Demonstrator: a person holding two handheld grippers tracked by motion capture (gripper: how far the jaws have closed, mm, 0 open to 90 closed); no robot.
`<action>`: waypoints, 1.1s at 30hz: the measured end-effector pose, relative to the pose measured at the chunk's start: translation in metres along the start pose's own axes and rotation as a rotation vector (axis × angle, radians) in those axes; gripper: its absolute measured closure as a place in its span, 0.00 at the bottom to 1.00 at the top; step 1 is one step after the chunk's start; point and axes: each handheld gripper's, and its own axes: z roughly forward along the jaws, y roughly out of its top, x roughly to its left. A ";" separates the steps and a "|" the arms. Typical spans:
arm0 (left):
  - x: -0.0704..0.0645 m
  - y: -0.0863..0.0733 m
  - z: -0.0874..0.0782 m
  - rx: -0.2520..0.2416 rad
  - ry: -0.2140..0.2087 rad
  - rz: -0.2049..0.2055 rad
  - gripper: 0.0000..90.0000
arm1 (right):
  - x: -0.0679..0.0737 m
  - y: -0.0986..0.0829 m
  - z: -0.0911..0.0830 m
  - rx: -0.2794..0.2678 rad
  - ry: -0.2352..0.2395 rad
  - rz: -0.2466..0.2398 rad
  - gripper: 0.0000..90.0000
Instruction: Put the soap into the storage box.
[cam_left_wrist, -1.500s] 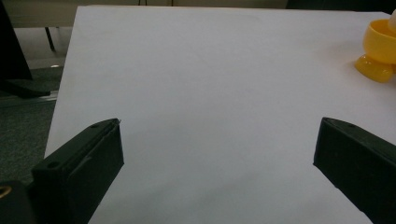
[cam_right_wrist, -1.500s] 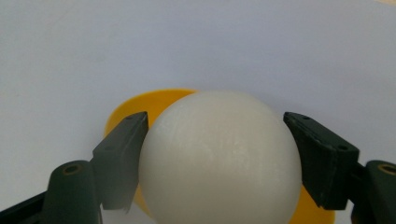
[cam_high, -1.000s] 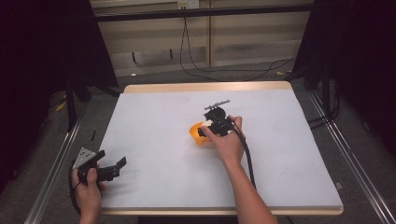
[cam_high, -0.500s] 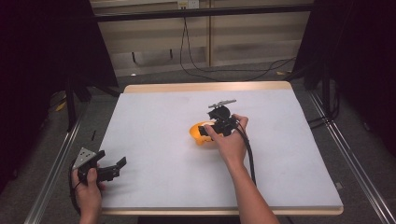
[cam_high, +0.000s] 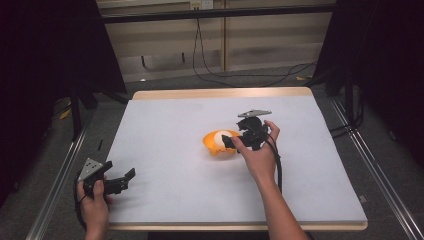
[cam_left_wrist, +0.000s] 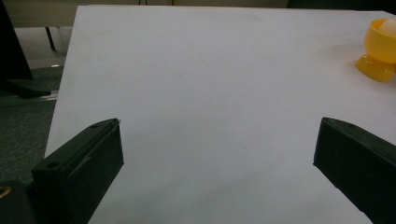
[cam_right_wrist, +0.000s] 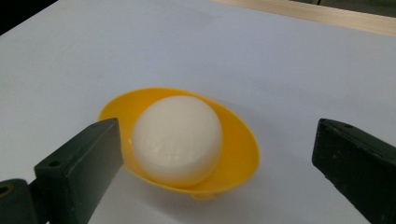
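A white egg sat in a yellow egg cup near the middle of the white counter. The right tool hovered just beside the cup, its jaws spread wide, grasping nothing. The left tool, also released, rested well apart from the cup.

Table with pale wooden edge, top covered by a plain white sheet, carrying near its middle a single small yellow footed cup standing upright directly on the sheet, with a white egg-shaped ball seated inside its bowl.
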 end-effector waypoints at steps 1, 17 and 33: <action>0.000 0.000 0.000 0.000 0.001 0.000 0.02 | -0.002 -0.002 -0.002 0.001 -0.004 0.005 0.01; 0.000 0.000 0.000 -0.002 0.000 -0.001 0.01 | -0.043 -0.038 -0.030 -0.027 -0.064 0.053 0.00; 0.000 0.000 0.000 -0.002 0.005 0.002 0.01 | -0.076 -0.078 -0.048 -0.011 -0.120 0.097 0.00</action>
